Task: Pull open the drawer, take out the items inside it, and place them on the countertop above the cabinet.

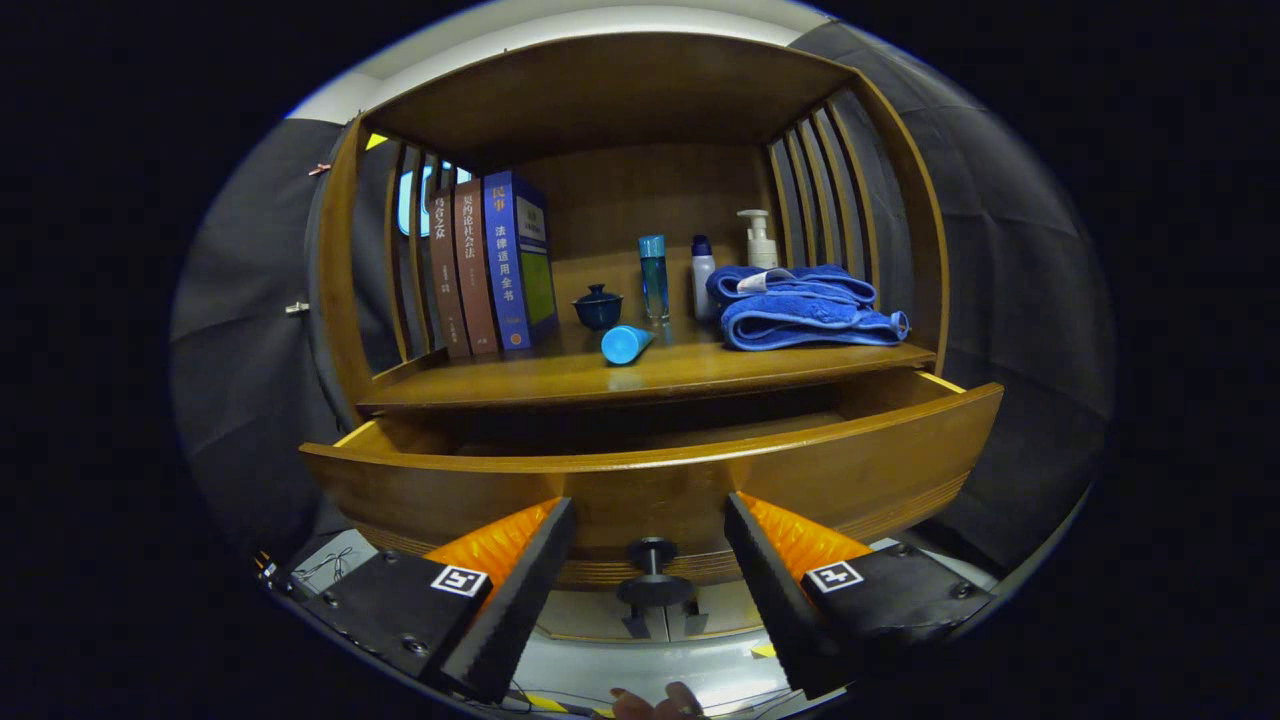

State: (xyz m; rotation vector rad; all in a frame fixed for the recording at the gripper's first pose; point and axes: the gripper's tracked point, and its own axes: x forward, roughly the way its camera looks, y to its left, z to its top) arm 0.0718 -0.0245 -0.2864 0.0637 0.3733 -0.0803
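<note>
Drawer (650, 470) pulled open, so step one done. My hand-held gripper (650, 520) spread apart, empty, either side of knob (652, 560). Inside hidden; can't tell what's left to move up.

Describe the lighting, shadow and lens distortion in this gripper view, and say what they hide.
Gripper view: fisheye bends the pulled-out wooden drawer front into an arc; the open gripper flanks its dark round knob without touching; deep shadow under the glossy wooden countertop hides the drawer's inside; the light blue tube reflects softly on that countertop; focus is sharp.
</note>
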